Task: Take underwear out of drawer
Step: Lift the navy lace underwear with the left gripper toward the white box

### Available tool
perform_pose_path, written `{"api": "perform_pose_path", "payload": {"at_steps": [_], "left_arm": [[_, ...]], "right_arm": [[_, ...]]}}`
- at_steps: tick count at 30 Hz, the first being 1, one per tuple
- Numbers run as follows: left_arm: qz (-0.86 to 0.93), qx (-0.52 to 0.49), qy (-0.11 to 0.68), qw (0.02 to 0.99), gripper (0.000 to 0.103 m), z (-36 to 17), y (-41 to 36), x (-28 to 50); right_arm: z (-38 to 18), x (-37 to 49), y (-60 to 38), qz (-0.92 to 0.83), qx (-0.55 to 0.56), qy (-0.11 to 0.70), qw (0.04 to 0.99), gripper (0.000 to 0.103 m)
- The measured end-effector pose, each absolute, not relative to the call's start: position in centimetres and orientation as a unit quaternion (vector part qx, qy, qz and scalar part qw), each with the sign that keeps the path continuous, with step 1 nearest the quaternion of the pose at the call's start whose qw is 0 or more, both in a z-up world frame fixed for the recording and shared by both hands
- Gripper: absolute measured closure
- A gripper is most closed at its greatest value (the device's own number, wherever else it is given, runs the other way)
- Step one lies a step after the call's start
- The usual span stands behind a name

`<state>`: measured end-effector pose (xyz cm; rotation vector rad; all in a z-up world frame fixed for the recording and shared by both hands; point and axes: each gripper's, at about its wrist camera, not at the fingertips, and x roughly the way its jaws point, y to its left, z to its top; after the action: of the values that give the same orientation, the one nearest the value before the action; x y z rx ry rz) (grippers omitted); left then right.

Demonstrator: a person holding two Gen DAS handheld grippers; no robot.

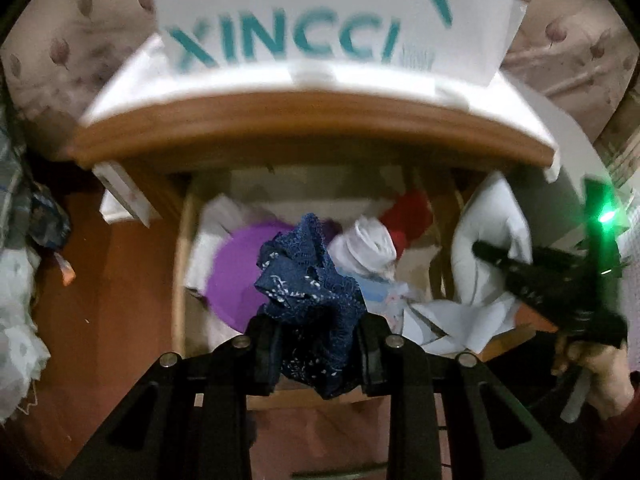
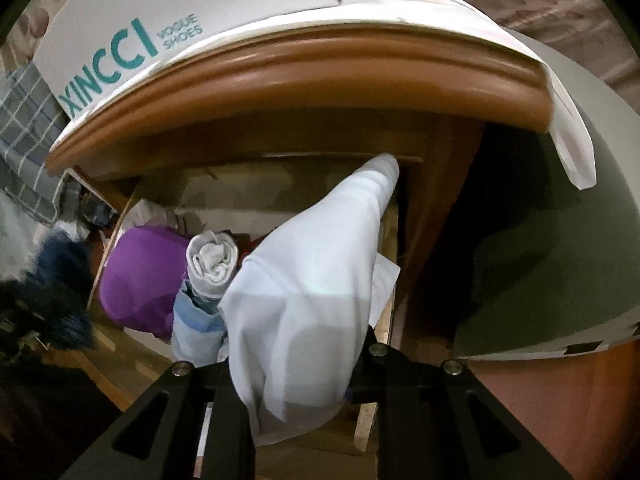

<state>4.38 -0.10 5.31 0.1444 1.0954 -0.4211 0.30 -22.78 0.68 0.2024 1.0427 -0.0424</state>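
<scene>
Jaws of left gripper (image 1: 316, 344) pinch navy lace underwear (image 1: 310, 280).

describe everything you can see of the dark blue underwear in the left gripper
The dark blue underwear is a crumpled lace garment, navy with small white flecks and a scalloped lace edge at its top. It is bunched between the fingers of the left gripper, which is shut on it, with a fold hanging below the pads. It sits above the open drawer, in front of the purple item. In the right wrist view it shows only as a blurred blue shape at the left edge.
</scene>
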Motion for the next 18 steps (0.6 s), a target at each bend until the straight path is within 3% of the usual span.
{"api": "perform_pose_path", "payload": {"at_steps": [18], "left_arm": [[-0.176, 0.072, 0.359, 0.914, 0.077, 23.6, 5.3, 7.4]], "right_arm": [[0.1, 0.6, -22.4, -0.024, 0.079, 0.51, 0.856, 0.086]]}}
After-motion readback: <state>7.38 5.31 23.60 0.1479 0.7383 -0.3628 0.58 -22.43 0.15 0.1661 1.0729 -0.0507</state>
